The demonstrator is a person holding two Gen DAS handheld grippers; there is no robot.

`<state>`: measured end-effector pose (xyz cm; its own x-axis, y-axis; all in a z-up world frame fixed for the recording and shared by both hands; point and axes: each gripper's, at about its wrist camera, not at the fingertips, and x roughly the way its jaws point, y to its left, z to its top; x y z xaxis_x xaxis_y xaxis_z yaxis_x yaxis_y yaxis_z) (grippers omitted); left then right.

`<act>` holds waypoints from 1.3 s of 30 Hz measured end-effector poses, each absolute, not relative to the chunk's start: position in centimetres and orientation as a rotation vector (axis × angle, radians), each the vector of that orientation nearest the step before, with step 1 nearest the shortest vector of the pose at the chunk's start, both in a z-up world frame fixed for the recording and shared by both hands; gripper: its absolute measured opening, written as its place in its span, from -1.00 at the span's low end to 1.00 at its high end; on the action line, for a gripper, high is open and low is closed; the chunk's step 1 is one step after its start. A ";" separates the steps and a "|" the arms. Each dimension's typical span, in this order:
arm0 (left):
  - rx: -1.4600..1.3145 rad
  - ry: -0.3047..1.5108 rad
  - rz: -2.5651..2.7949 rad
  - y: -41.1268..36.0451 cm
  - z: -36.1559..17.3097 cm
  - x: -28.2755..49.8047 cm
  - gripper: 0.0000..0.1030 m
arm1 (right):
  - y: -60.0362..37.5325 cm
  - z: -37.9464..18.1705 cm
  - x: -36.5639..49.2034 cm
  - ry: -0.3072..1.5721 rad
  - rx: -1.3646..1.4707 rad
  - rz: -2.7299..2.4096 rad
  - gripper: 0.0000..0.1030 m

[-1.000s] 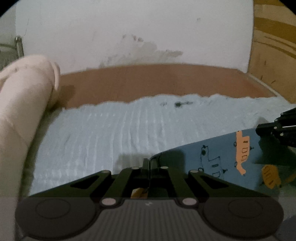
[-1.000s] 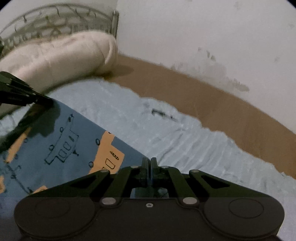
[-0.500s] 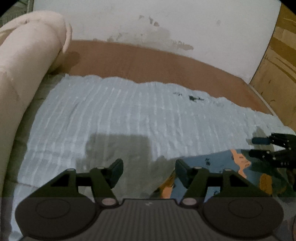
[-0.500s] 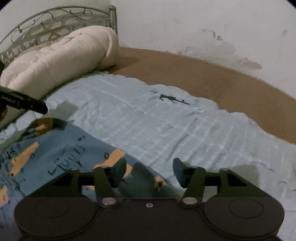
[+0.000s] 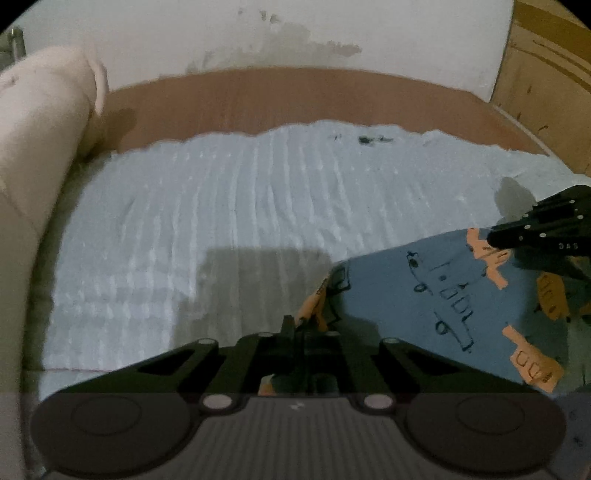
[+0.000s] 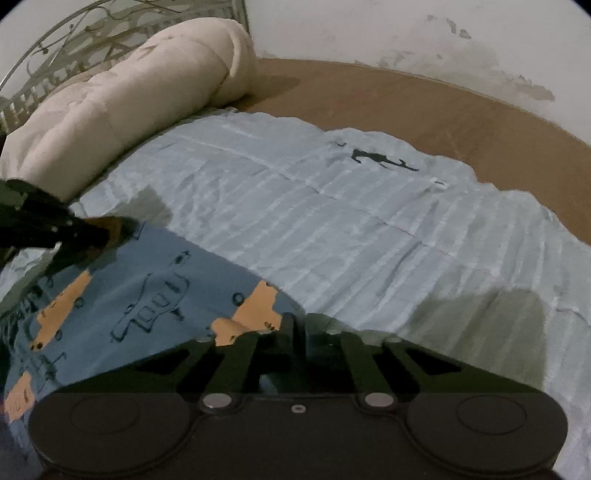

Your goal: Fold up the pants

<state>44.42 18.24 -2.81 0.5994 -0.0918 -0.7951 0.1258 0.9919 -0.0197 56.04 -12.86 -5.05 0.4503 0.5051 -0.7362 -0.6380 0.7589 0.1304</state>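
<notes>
Your pants (image 5: 436,295), blue with orange car prints, lie on the near bedspread (image 5: 221,221). Half a second ago both jaws gaped; now left gripper (image 5: 295,325) and right gripper (image 6: 297,325) each pinch the fabric's edge.

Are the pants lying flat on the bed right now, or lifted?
Partly lifted: both grippers, left and right, are shut on an edge of the pants. The cloth between them looks stretched taut above the blue bedspread.

Home bedroom: bed (image 6: 461,122) with pale blue quilt (image 6: 332,229), rolled cream comforter (image 6: 147,96), wrought-metal headboard (image 6: 74,48), stained white wall (image 5: 295,33).
</notes>
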 end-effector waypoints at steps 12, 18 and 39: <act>0.172 0.643 -0.148 16.7 3.6 35.3 -0.95 | -15.4 3.3 42.5 0.581 -0.256 0.688 -1.00; 0.283 0.531 -0.148 14.9 4.7 28.5 -0.94 | -15.9 5.5 33.0 0.517 -0.314 0.710 -1.00; 0.388 0.555 -0.105 11.6 -3.9 16.9 -0.95 | -16.8 -2.4 17.9 0.704 -0.125 0.672 -1.00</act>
<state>16.86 11.60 -3.92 0.8463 0.0063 -0.5326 0.2011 0.9222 0.3304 17.88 -16.79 -2.36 0.5637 0.5284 -0.6348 -0.6096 0.7848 0.1119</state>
